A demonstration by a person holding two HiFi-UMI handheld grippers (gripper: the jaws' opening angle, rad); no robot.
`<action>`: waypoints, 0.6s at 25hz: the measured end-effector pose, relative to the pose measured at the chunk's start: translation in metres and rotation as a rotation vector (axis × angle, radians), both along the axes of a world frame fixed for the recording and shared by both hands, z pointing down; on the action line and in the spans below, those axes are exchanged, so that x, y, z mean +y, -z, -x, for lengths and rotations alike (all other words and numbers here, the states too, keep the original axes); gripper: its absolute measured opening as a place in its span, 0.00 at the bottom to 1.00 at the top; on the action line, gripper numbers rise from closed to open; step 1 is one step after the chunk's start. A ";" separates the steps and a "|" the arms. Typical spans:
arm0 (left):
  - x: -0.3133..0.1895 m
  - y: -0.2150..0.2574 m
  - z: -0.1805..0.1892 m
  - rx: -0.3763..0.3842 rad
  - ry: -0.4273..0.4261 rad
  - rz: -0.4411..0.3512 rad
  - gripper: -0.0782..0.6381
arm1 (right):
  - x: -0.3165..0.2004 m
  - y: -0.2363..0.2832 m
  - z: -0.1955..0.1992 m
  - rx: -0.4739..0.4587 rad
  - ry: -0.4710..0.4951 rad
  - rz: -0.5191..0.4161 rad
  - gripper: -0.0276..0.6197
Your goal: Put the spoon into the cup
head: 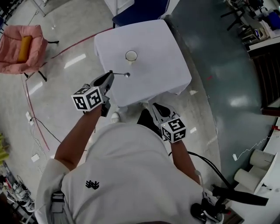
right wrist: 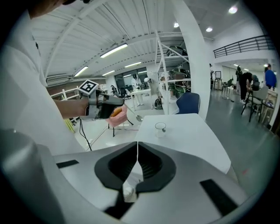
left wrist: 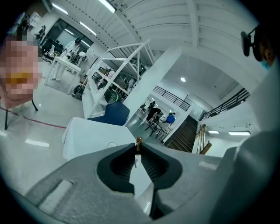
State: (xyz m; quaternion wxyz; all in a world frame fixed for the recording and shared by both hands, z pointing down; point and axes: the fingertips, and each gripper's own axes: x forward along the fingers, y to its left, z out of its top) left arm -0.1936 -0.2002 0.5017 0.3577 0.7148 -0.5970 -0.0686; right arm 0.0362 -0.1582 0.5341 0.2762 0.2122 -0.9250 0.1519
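Note:
A clear cup (head: 131, 56) stands upright near the middle of the white-clothed table (head: 162, 65). My left gripper (head: 111, 73) is over the table's near left edge and is shut on the handle of a metal spoon (head: 120, 74). The spoon's bowl points toward the cup, short of it. In the left gripper view only the spoon's end (left wrist: 138, 141) shows between the closed pads. My right gripper (head: 154, 106) hangs below the table's front edge, jaws shut and empty. The right gripper view shows the cup (right wrist: 160, 128), the spoon (right wrist: 133, 116) and the left gripper (right wrist: 103, 107).
A pink chair (head: 22, 48) with an orange thing on it stands at the far left. A blue chair (head: 140, 11) sits behind the table. Cables and a red line cross the floor at left. White rolls (head: 258, 166) lie at the lower right.

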 end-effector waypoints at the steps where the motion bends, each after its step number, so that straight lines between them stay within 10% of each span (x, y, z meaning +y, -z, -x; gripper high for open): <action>1: -0.014 -0.002 0.002 -0.007 0.019 0.004 0.18 | -0.013 -0.002 0.000 0.004 0.020 0.002 0.07; 15: -0.147 -0.089 0.014 -0.073 0.271 0.180 0.18 | -0.169 -0.020 -0.047 0.013 0.186 0.044 0.07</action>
